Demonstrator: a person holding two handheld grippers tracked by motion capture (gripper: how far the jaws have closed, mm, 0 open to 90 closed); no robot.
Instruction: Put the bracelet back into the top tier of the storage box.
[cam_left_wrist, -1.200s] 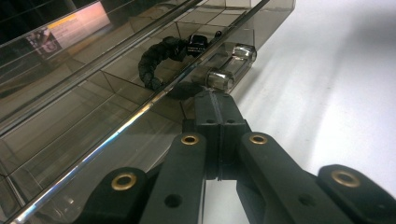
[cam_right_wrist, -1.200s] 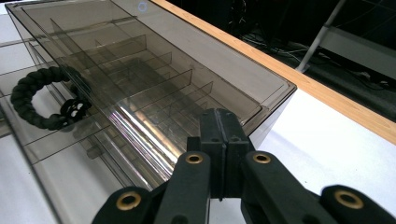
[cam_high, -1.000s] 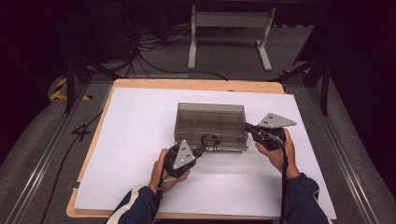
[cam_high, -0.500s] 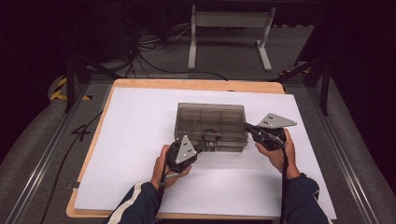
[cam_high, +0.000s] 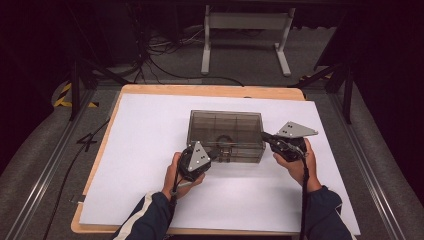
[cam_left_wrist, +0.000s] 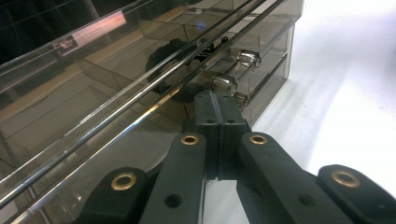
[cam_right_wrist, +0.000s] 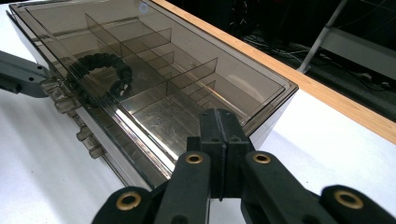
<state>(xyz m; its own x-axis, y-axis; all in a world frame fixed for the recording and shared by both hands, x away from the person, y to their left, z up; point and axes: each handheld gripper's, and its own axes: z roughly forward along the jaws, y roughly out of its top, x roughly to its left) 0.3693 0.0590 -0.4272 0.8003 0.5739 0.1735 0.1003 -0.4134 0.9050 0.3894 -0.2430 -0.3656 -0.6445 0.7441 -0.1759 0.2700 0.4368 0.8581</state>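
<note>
Pressing shut, your left gripper (cam_left_wrist: 219, 105) has its jaws just short of the drawer knobs (cam_left_wrist: 223, 84); right gripper (cam_right_wrist: 220, 122), jaws together, faces the organizer box (cam_right_wrist: 154, 70) at its end corner.

A: Where's the box (cam_high: 226, 135)?
B: Frame centre, on the sheet (cam_high: 140, 150) over the board (cam_high: 210, 90). A bracelet (cam_high: 222, 139) lies inside.
A: Grippers?
B: Left gripper (cam_high: 212, 155) at its lower-left front, right gripper (cam_high: 264, 137) at its right end.
</note>
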